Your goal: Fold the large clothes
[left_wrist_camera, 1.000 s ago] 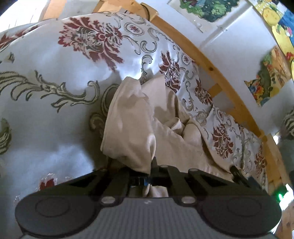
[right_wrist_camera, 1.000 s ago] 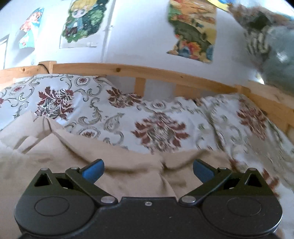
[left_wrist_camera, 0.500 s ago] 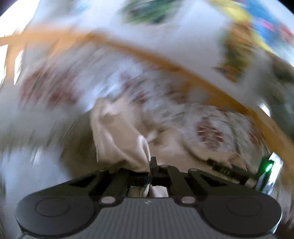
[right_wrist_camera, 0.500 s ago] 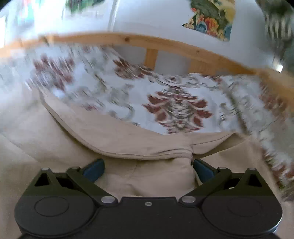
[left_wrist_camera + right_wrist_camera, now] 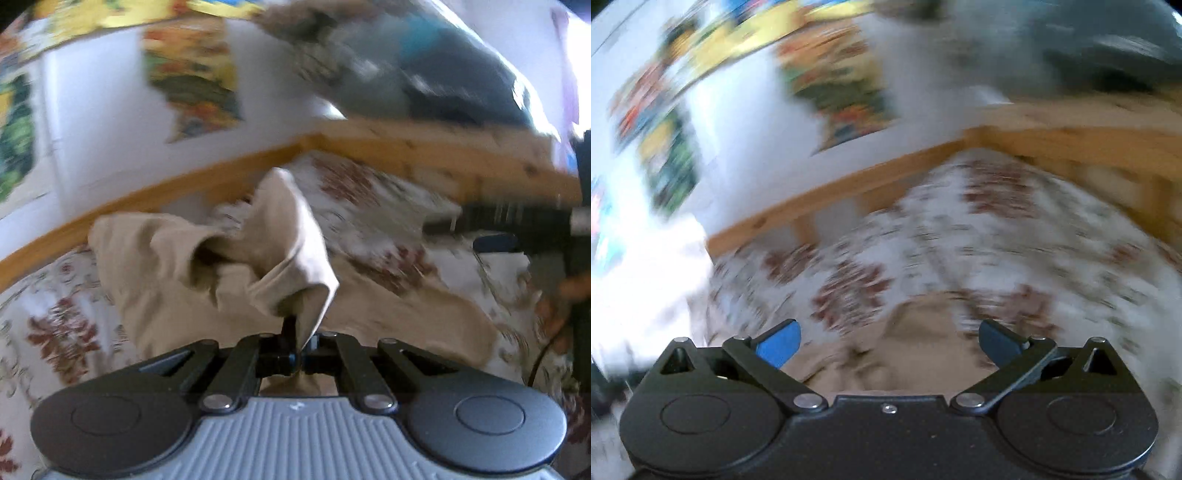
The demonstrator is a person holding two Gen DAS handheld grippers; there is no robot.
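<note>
Left wrist: I am pinching a corner of the garment (image 5: 280, 254) in the left tongs (image 5: 297, 354), lifting it above the bed (image 5: 55, 317). Right tongs (image 5: 888, 343) are hanging wide, empty. Step: mid-fold; next, probably lay the corner flat.

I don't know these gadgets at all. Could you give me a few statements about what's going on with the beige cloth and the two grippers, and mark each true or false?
1. The left gripper has its jaws shut on the beige garment. True.
2. The right gripper also pinches the garment. False: its jaws stand wide apart, holding nothing.
3. The garment lies on a floral bedspread. True.
4. The bed frame is metal. False: it is light wood.
5. The wall is bare. False: colourful pictures hang on it.
</note>
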